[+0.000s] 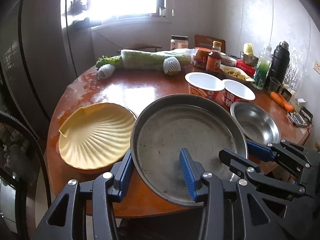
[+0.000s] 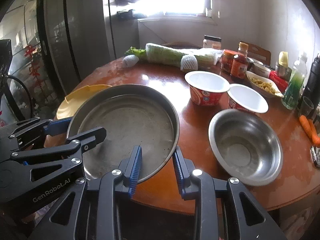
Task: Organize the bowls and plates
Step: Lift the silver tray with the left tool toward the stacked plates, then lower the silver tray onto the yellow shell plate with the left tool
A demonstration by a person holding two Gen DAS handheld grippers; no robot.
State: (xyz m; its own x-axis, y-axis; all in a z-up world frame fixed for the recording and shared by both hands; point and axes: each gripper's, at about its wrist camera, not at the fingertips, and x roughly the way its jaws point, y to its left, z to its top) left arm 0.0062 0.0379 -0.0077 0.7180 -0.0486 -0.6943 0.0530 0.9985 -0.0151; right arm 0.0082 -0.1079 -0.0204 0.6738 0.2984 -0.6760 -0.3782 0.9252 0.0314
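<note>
I have the round metal pan (image 1: pixel 186 140) pinched by its rim from two sides, and it sits tilted just above the table (image 1: pixel 112 92), its near edge lifted toward me. My left gripper (image 1: pixel 158 172) straddles the pan's left-near rim, one blue pad outside the wall and one inside on the pan floor; the jaws look clamped on that wall. My right gripper (image 2: pixel 157 168) does the same on the pan's right-near rim, jaws narrow and closed on the metal. Each gripper shows in the other's view, biting the opposite side of the rim, so the pan hangs between the two tools, straight ahead of both.

What matters for the next move is where the pan can go. The yellow shell-shaped plate (image 1: pixel 96 136) lies immediately to the left of my left gripper, its rim tucked partly under the pan's left edge, so it is nearer the left hand. The small steel bowl (image 2: pixel 246 146) sits just right of my right gripper, close to the pan but apart from it. Two white-lined paper bowls (image 2: pixel 207 84) stand beyond, past the pan's far rim.

I judge the pan would stack onto the plate with a short shift leftward, both hands moving together to keep it level.
</note>
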